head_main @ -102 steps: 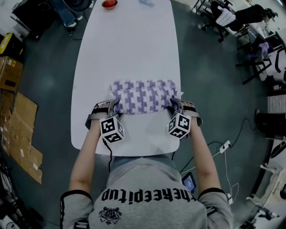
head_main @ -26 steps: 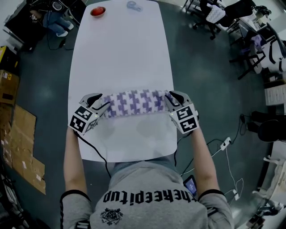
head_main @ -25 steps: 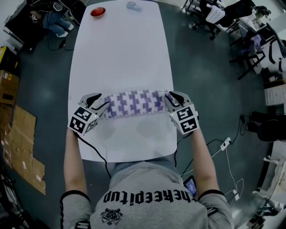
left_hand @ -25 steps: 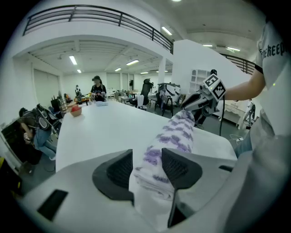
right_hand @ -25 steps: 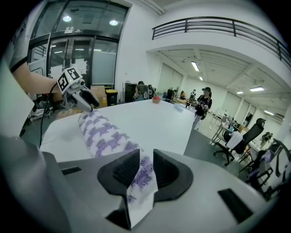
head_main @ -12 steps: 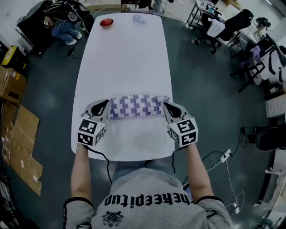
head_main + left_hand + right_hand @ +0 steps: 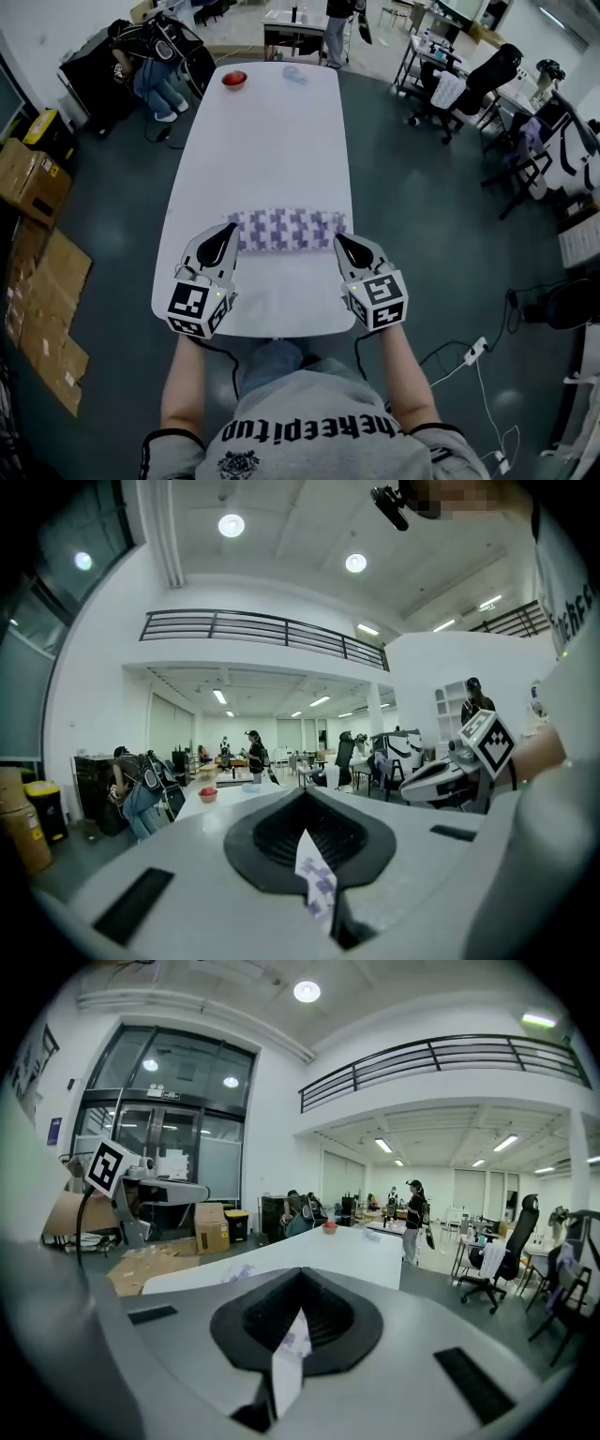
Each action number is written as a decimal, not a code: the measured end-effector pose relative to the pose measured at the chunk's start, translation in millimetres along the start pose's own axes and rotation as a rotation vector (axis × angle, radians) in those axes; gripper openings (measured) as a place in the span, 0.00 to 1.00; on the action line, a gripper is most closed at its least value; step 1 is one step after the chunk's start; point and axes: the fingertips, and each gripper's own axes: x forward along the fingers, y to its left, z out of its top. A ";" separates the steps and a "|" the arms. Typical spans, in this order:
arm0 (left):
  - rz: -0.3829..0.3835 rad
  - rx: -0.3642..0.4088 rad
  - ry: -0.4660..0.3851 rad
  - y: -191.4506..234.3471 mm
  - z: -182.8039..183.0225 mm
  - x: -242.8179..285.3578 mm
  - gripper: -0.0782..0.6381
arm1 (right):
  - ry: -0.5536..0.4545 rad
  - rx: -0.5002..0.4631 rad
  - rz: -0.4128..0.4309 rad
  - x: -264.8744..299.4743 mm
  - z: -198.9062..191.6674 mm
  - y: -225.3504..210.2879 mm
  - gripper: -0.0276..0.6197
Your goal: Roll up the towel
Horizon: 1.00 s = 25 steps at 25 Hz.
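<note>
The purple-and-white patterned towel (image 7: 286,230) lies as a roll across the white table (image 7: 272,141). My left gripper (image 7: 225,232) hovers at the roll's left end, raised off the table, jaws shut and nothing in them. My right gripper (image 7: 341,241) hovers at the right end, also shut and empty. In the left gripper view the jaws (image 7: 305,794) meet, and only a thin slit shows white and purple behind them. The right gripper view shows its jaws (image 7: 302,1271) closed the same way. The right gripper (image 7: 450,771) also appears in the left gripper view.
A red bowl (image 7: 234,79) and a small clear object (image 7: 293,73) sit at the table's far end. Cardboard boxes (image 7: 28,178) line the floor on the left. Office chairs (image 7: 469,84) and desks stand on the right. People stand beyond the far end.
Both grippers have closed, lifted off the table and drawn back slightly from the roll's ends. The towel stays rolled where it was. The head view has tilted up.
</note>
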 end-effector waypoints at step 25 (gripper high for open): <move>0.166 -0.019 -0.316 -100.6 96.3 -146.0 0.12 | -0.338 -0.049 -0.082 -178.5 79.1 44.5 0.05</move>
